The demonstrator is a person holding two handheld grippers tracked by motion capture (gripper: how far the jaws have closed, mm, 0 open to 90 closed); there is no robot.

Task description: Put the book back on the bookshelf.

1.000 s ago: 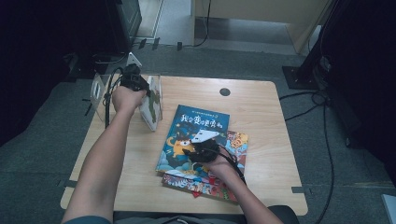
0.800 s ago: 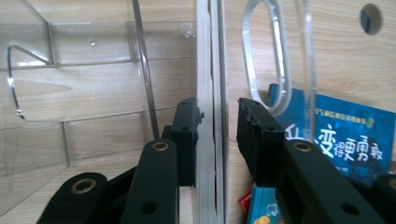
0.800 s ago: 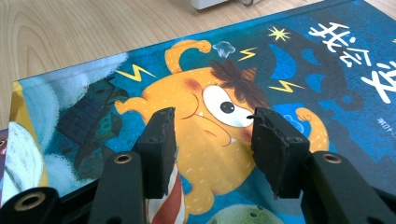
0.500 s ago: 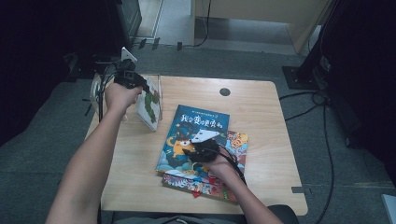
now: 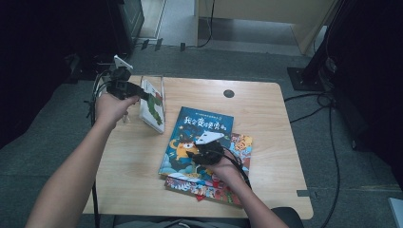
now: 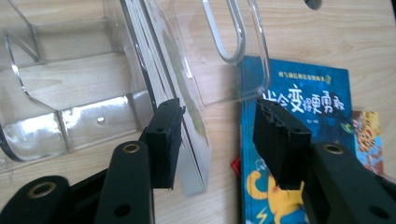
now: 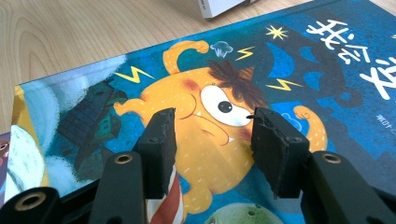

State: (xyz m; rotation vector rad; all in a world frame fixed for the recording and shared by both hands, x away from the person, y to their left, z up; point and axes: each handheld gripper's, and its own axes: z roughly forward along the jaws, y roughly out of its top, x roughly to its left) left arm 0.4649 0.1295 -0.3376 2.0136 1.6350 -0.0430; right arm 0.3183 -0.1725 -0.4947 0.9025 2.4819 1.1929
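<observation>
The thin book (image 5: 153, 105) stands on edge in the clear plastic holder (image 5: 160, 88) at the upper left of the high view, near the back left corner of the tabletop (image 5: 266, 114). In the left gripper view the book (image 6: 187, 140) leans against a transparent divider wall of the holder (image 6: 84, 116). The holder is glossy moulded plastic with rounded cut-outs and upright partitions. The compartment at the left of that view is empty, with wood grain visible through its base.

The left tongs (image 6: 215, 140) have just been opening. The black ribbed pads stand apart, one on each side of the book's lower edge. The right pad is clear of the book. Whether the left pad touches it cannot be told. In the high view the left tongs (image 5: 138, 91) sit just left of the holder.

The blue picture book (image 5: 197, 137) lies flat at the centre of the high view. It has a glossy cover with an orange cartoon creature and white characters. It rests on a second, red-edged book (image 5: 237, 142), which projects at the right and bottom.

The right tongs (image 7: 212, 140) hover over the orange creature on the blue cover (image 7: 327, 79), pads apart with nothing between them. In the high view the right tongs (image 5: 190, 154) are over the lower part of that cover.
</observation>
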